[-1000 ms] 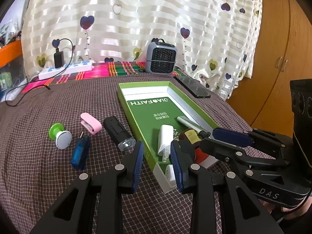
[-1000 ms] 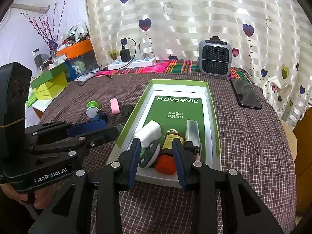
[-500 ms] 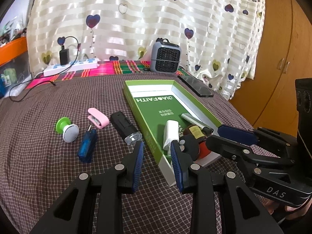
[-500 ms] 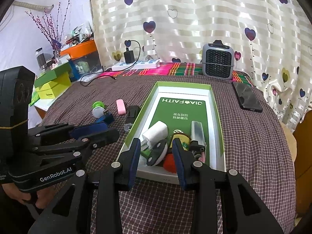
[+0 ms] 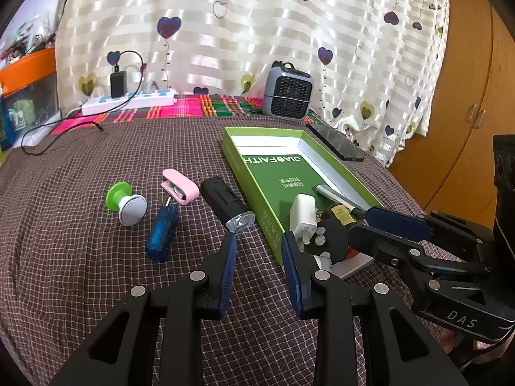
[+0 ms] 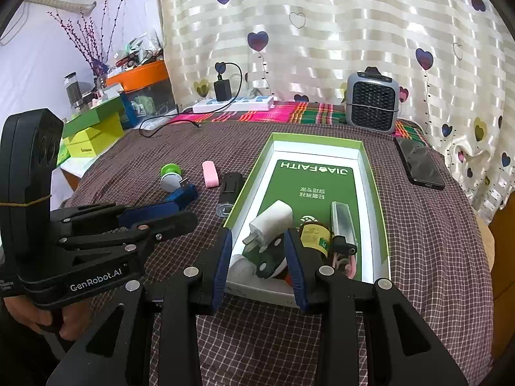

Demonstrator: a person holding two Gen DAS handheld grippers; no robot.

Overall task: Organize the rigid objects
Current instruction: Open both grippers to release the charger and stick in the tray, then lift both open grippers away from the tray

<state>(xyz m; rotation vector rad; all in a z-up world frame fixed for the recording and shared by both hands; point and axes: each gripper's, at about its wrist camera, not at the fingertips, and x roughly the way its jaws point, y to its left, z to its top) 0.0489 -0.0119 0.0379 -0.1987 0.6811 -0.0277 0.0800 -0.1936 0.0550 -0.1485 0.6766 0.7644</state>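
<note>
Green box lid (image 6: 375, 193), white-walled, holding white charger (image 6: 273, 220), perhaps small bottle (image 6: 315, 234).

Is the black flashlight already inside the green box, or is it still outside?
Outside. The black flashlight lies flat on the checked cloth, just beside the green box, with its lens toward the camera.

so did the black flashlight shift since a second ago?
No. The black flashlight lies beside the green box's left wall, lens toward the camera, same as before; only the camera's framing changed.
</note>
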